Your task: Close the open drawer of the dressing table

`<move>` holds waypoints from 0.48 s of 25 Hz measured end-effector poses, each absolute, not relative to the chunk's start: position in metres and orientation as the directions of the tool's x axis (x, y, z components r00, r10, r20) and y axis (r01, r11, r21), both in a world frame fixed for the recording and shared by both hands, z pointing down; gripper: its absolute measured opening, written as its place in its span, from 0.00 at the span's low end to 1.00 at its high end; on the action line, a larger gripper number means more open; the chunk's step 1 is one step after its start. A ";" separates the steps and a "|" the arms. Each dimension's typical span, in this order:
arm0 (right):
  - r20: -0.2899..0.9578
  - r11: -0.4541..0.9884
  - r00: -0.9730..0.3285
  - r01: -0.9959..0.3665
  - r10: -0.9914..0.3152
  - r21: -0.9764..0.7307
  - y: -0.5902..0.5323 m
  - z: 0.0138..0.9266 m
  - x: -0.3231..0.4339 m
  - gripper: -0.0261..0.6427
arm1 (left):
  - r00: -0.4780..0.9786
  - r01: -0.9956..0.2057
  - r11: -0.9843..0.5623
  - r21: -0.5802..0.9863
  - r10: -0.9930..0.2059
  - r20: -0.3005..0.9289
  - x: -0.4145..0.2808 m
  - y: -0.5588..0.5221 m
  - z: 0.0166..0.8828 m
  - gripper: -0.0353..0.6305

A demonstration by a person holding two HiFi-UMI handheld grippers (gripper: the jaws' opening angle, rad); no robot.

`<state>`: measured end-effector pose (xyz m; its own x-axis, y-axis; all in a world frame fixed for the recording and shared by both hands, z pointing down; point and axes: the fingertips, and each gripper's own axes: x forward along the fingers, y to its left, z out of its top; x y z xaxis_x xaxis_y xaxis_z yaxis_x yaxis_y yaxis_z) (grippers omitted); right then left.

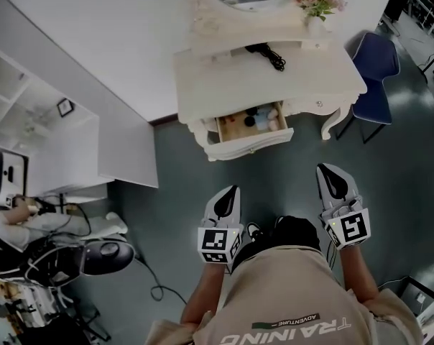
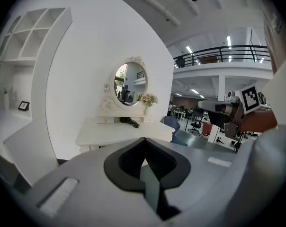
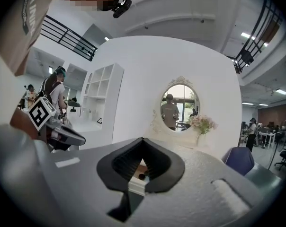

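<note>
The white dressing table (image 1: 202, 85) stands against the wall ahead of me. Its drawer (image 1: 254, 144) is pulled out, with small bottles and jars lying inside. My left gripper (image 1: 233, 191) hangs over the grey floor, short of the drawer front and a little to its left, jaws shut and empty. Further right, my right gripper (image 1: 325, 169) is held at about the same distance from the table, also shut and empty. In the left gripper view the table (image 2: 119, 132) shows above the closed jaws. In the right gripper view a bit of the drawer (image 3: 138, 172) shows between the jaw bases.
A blue chair (image 1: 376, 69) stands right of the table. A vase of flowers (image 1: 316, 3) and a black cable (image 1: 272, 54) sit on the tabletop. A white shelf unit (image 1: 37, 131) fills the left, with a person (image 1: 8, 218), equipment and a floor cable (image 1: 154, 287) beside it.
</note>
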<state>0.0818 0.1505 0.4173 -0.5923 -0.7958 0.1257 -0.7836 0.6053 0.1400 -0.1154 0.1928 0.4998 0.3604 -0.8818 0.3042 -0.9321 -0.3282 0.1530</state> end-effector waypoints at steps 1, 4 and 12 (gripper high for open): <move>0.139 0.609 -0.594 -0.781 -0.792 0.137 0.147 0.419 0.080 0.04 | 0.359 -0.933 -0.326 0.155 -0.884 0.299 -0.119 0.187 0.498 0.08; 0.181 0.628 -0.608 -0.773 -0.774 0.088 0.133 0.432 0.076 0.04 | 0.354 -0.934 -0.317 0.165 -0.886 0.300 -0.123 0.165 0.497 0.08; 0.167 0.660 -0.647 -0.750 -0.744 0.034 0.079 0.450 0.063 0.04 | 0.344 -0.939 -0.324 0.116 -0.872 0.349 -0.120 0.115 0.490 0.08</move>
<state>0.0634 0.0790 0.4496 -0.6471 -0.7438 0.1672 -0.7502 0.6603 0.0341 -0.1199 0.1152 0.4899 0.3443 -0.8717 0.3486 -0.9388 -0.3243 0.1164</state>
